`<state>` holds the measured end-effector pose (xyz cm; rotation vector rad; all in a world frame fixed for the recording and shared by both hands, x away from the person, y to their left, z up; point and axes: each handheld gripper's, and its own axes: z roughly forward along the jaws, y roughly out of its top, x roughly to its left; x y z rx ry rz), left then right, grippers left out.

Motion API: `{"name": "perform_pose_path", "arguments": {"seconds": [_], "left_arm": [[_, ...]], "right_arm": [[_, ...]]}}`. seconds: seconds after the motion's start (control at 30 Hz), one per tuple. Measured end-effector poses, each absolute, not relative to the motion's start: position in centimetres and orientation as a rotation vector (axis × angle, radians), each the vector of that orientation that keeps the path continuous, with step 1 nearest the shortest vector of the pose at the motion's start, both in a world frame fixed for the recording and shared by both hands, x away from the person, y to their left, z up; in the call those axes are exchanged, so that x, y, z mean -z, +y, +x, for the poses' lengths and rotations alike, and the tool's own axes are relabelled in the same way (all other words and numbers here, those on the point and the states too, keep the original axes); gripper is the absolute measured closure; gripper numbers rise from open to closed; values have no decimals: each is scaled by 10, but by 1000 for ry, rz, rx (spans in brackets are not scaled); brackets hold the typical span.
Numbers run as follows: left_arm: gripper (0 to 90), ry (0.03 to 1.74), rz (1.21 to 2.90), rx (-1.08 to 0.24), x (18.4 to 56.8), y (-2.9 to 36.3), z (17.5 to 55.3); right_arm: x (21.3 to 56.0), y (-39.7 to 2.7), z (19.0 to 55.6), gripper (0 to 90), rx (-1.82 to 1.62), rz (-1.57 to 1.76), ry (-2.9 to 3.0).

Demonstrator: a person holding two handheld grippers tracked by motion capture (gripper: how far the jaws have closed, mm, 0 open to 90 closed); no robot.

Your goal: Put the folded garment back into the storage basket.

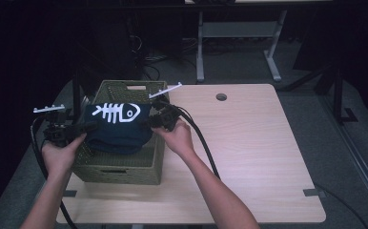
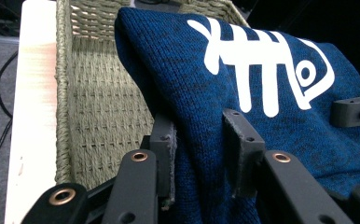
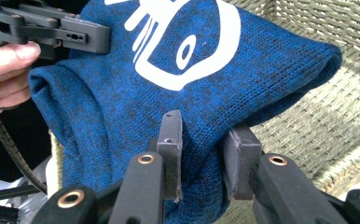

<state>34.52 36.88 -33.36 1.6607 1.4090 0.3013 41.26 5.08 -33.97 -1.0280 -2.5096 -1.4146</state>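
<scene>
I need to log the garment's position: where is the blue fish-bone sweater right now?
In the high view the blue sweater hangs over the woven basket at table's left, between left gripper and right gripper.

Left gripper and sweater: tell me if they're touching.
Touching. The left gripper view shows the left gripper with both pads pinching a fold of the blue sweater.

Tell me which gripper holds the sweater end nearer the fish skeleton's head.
The right gripper: on the blue sweater, the white fish's round head and eye point toward it, while the left gripper grips the tail end.
</scene>
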Motion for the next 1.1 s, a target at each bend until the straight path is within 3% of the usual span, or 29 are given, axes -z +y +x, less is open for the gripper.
{"name": "perform_pose_path", "arguments": {"seconds": [1.1], "left_arm": [[641,1465,1723,-285,354,373,360]], "right_arm": [[360,62,421,701,1322,-1077,-2572]]}}
